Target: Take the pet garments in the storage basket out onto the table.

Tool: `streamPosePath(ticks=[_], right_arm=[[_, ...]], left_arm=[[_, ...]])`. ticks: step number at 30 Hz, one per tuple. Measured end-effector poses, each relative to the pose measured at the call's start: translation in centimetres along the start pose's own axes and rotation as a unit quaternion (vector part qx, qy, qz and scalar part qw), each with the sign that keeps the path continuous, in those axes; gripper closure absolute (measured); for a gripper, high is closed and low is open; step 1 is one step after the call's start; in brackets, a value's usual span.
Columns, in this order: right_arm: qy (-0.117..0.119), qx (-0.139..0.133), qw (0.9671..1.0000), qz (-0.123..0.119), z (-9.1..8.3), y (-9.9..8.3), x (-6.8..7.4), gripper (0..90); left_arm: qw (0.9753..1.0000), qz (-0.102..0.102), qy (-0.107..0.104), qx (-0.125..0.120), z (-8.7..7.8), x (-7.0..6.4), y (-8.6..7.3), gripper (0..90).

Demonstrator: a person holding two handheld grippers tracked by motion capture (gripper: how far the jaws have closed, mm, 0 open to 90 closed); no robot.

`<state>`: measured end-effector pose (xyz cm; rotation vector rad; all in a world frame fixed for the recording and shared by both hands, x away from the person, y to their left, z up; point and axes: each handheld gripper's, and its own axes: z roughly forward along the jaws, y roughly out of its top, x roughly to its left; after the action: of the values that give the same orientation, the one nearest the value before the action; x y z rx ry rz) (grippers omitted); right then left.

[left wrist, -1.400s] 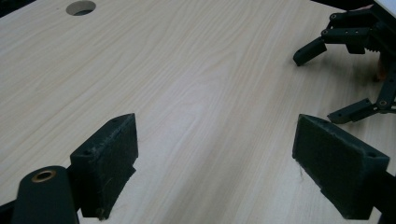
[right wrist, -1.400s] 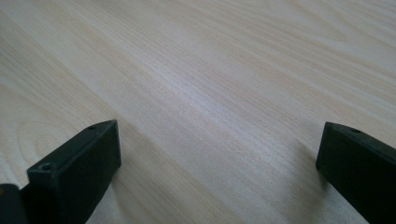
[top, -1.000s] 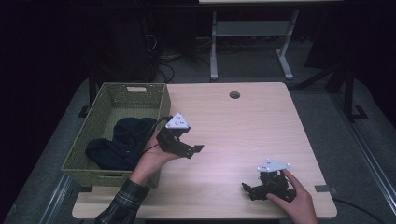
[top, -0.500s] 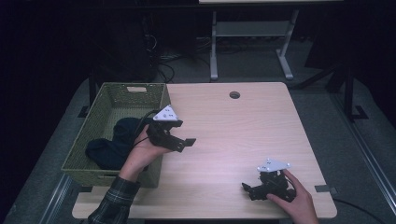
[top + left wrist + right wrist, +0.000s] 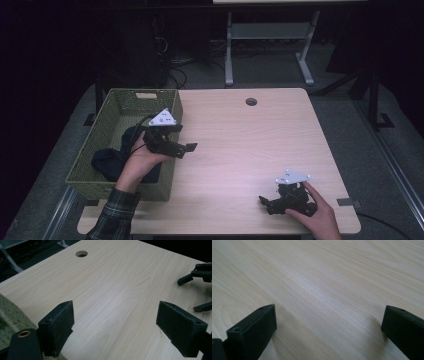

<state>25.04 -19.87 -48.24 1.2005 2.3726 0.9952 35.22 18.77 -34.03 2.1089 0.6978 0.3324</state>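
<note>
Hovering at the rim of one green woven basket, left gripper: fingers spread wide, empty, seemingly ready to reach in. Dark cloth items lie inside the basket, count unclear. Right gripper: fingers wide, empty, parked on the table, probably idle.
</note>
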Motion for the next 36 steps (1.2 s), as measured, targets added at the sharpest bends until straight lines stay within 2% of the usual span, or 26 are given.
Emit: streamPosePath(ticks=[4,16,21,23,28,29,35,36], right_arm=[[0.000,0.000,1.0000,0.000,0.0,0.0,0.0,0.0],[0.000,0.000,1.0000,0.000,0.0,0.0,0.0,0.0],[0.000,0.000,1.0000,0.000,0.0,0.0,0.0,0.0],[0.000,0.000,1.0000,0.000,0.0,0.0,0.0,0.0],[-0.001,0.000,1.0000,-0.002,0.0,0.0,0.0,0.0],[-0.001,0.000,1.0000,-0.001,0.0,0.0,0.0,0.0],[-0.001,-0.001,1.0000,-0.002,0.0,0.0,0.0,0.0],[-0.001,-0.001,1.0000,-0.002,0.0,0.0,0.0,0.0]], left_arm=[[1.0000,0.000,0.004,0.004,-0.3,0.4,-0.3,14.3],[0.9995,-0.019,0.022,0.007,-1.7,1.6,-1.3,14.3],[0.9989,-0.025,0.037,0.008,-2.5,2.4,-1.8,14.3],[0.9984,-0.034,0.046,0.007,-3.0,2.9,-2.2,14.3],[0.9976,-0.035,0.057,0.014,-3.5,3.6,-2.7,14.3],[0.9973,-0.043,0.059,0.014,-3.6,3.9,-3.0,14.3],[0.9959,-0.048,0.075,0.019,-4.0,4.7,-3.6,14.3],[0.9950,-0.049,0.083,0.024,-4.1,4.9,-3.8,14.3]])
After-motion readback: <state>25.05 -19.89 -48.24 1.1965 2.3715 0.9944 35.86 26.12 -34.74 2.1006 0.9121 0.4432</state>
